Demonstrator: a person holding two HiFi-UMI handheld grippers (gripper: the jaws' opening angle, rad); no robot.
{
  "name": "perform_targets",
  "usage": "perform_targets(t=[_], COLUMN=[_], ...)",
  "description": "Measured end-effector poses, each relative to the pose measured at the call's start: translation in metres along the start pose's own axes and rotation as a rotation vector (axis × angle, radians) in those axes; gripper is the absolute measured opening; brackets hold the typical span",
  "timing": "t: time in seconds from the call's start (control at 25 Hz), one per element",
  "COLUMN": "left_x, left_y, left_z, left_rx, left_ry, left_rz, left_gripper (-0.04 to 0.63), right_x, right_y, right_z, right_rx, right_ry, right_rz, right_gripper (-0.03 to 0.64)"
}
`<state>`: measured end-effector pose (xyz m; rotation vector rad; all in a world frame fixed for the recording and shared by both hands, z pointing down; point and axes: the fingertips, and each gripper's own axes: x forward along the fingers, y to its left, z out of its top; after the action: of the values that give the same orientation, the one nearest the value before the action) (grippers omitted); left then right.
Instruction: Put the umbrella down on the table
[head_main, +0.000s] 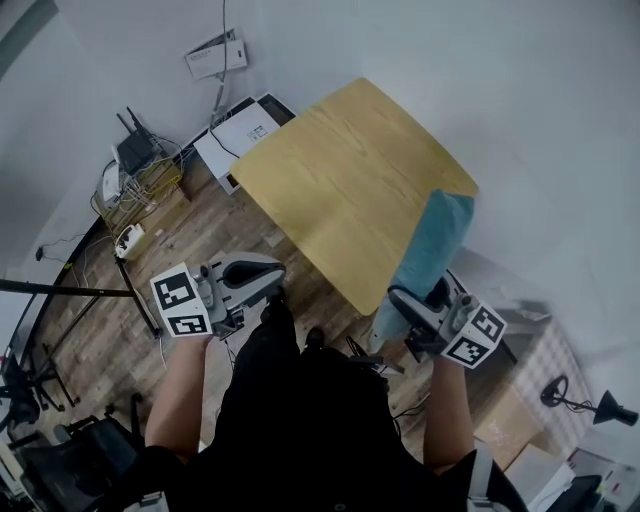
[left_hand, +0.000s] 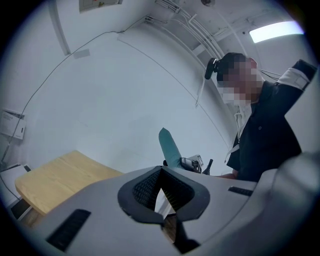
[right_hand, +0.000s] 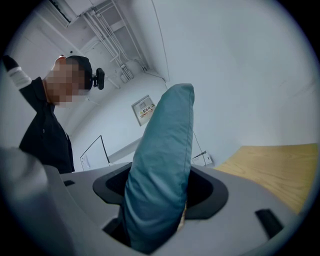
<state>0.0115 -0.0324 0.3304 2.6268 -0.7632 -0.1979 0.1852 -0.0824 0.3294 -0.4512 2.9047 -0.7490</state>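
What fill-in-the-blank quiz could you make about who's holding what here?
1. The right gripper is shut on a teal ____.
2. The left gripper is shut and holds ____.
3. The table has a top of light ____.

Missing words: umbrella; nothing; wood.
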Motion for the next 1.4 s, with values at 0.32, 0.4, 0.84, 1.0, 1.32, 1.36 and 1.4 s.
perform_targets(t=[0.32, 0.4, 0.84, 1.0, 1.32, 1.36, 1.4], left_x=[-0.018, -0.023, -0.057, -0.056, -0.042, -0.038, -0.035], left_y=[0.077, 0.096, 0.187, 0.206, 0.236, 0.24, 0.245], left_z=[0.039, 0.051, 0.084, 0.088, 0.086, 0.086, 0.086], left_rx=[0.004, 0.007, -0.008, -0.027, -0.034, -0.033, -0.032], left_ry=[-0.01, -0.012, 0.002, -0.005, 0.034, 0.041, 0.048], left_rz=[-0.062, -0.078, -0.152, -0.168, -0.16, -0.157, -0.154], left_gripper=[0.011, 0.011, 0.011, 0.011, 0.011, 0.011, 0.011], right_x=[0.069, 0.089, 0.172, 0.182, 0.192, 0.193, 0.195], right_y=[-0.028, -0.036, -0.055, -0.066, -0.099, -0.105, -0.11], right_z=[0.021, 0.028, 0.051, 0.049, 0.055, 0.055, 0.056], right_rx=[-0.004, 0.009, -0.042, -0.039, -0.029, -0.03, -0.032], right_ry=[-0.027, -0.046, -0.071, -0.057, -0.065, -0.063, -0.06], right_rz=[-0.079, -0.095, -0.207, -0.245, -0.285, -0.289, -0.293], right_gripper=[0.316, 0.316, 0.316, 0.316, 0.316, 0.316, 0.316])
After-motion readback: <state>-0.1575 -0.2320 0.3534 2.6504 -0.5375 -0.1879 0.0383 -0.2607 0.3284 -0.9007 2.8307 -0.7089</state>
